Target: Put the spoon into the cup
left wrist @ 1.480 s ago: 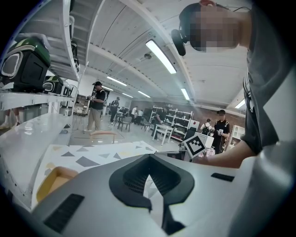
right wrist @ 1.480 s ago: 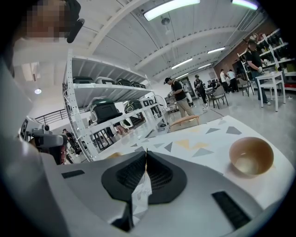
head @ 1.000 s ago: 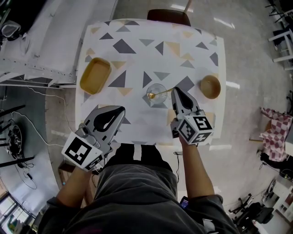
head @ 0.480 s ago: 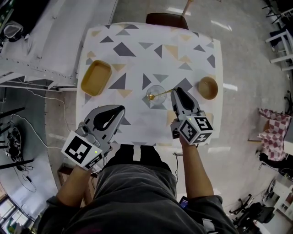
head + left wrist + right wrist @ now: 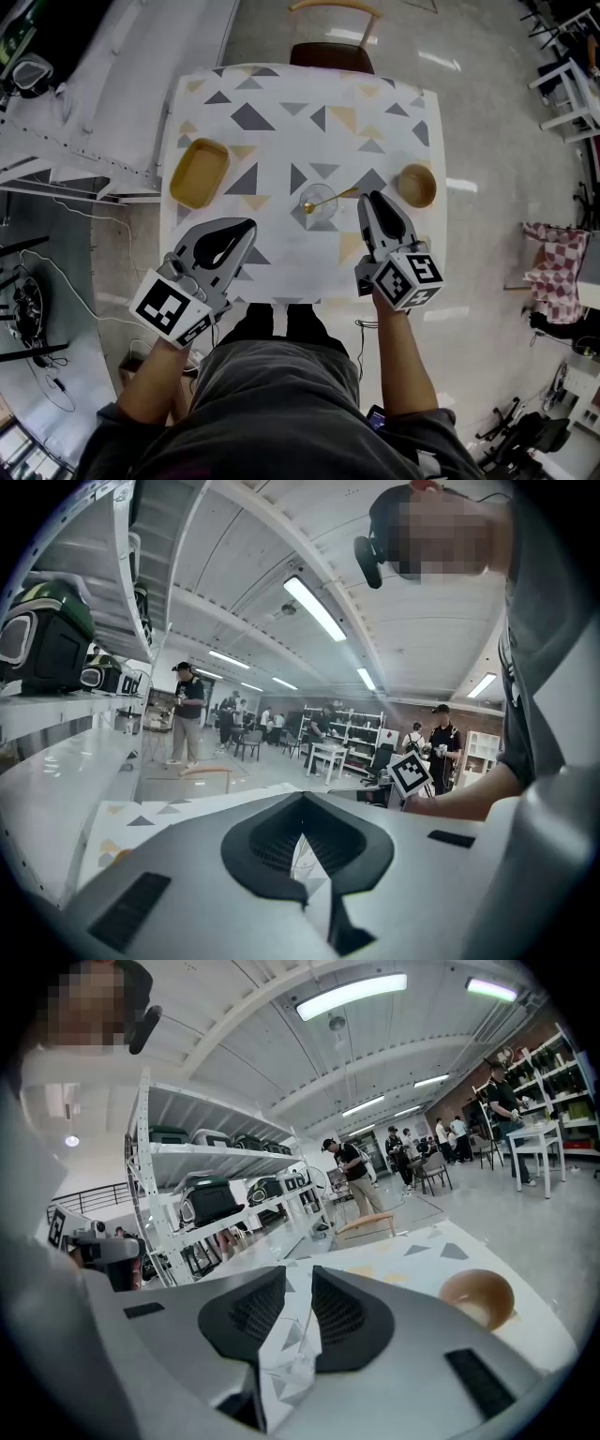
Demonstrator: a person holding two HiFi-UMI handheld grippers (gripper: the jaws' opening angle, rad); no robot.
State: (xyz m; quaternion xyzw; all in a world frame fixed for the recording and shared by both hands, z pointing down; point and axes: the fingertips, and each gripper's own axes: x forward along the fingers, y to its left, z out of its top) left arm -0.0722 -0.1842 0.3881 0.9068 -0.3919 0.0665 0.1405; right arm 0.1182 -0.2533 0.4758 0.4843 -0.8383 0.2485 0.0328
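The spoon point(image 5: 333, 194) stood in the glass cup point(image 5: 322, 206) near the middle of the patterned worktop point(image 5: 281, 103). Its bowl end was inside and its gold handle leaned out over the rim toward the right claw point(image 5: 367, 198). That claw hovered just beside the handle's end, its jaws slightly spread with nothing between them. The left claw point(image 5: 247, 226) hung over the worktop's near edge, pressed together and empty. A yellow tray point(image 5: 199, 172) lay to the cup's left and a wooden bowl point(image 5: 417, 185) to its right.
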